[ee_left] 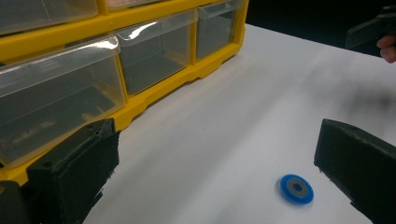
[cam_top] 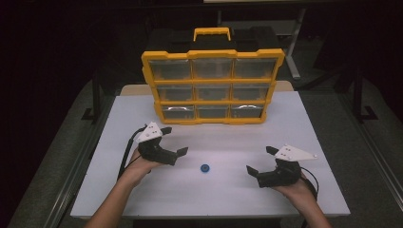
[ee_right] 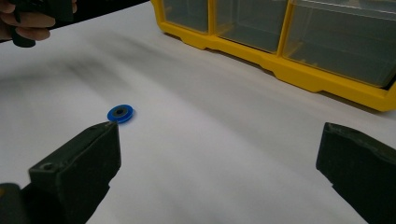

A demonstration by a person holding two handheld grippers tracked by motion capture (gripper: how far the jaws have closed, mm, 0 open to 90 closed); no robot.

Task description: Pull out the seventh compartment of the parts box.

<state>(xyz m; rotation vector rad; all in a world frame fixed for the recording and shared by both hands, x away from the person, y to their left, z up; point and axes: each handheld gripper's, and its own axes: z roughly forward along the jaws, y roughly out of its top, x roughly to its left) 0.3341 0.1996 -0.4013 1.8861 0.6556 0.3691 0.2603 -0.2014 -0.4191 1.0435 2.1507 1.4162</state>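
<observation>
A small blue disc [cam_top: 205, 167] with a dark centre lies flat on the white table [cam_top: 214, 137], between the two grippers. My left gripper [cam_top: 174, 141] is held open to the disc's left, jaws wide apart and empty. My right gripper [cam_top: 261, 159] is open to the disc's right, also empty. In the left gripper view the blue disc [ee_left: 297, 188] lies close to the right jaw. In the right gripper view the blue disc [ee_right: 120, 113] sits just beyond the left jaw. A yellow organiser [cam_top: 212, 86] with clear drawers stands upright at the back of the table.
The yellow organiser's bottom drawers [ee_left: 159, 49] are close on the left gripper's left side. The yellow organiser's lower frame [ee_right: 299, 70] runs across the far right of the right gripper view. Dark floor surrounds the table. Bare table surface [cam_top: 223, 190] extends toward the front edge.
</observation>
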